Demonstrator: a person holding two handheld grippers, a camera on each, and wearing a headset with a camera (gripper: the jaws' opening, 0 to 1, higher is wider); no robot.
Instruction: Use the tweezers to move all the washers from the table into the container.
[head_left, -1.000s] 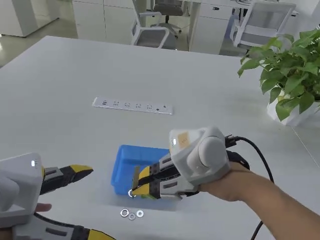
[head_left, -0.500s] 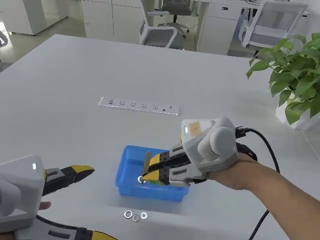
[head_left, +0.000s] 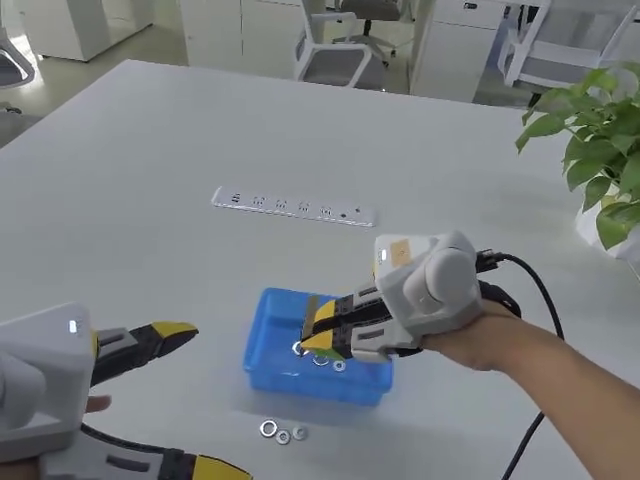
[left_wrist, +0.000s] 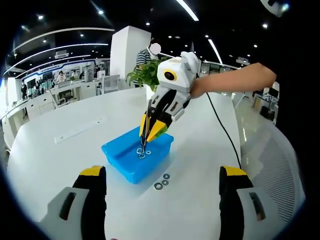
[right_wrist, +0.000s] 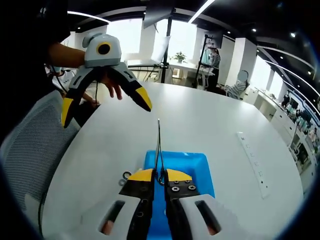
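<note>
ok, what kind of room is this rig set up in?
Most likely an open-plan office. The work sits on a large white table with a power strip on it. Office chairs and white desks stand behind, and a potted plant is at the right.

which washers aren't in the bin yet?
The three small silver metal washers clustered on the white table, just outside the near wall of the blue plastic container. The other washers lie inside it, under the thin metal tweezers.

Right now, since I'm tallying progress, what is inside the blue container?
Inside the blue container: at least two washers and the tip of the tweezers. The right gripper covers part of its floor, so more could lie there.
</note>
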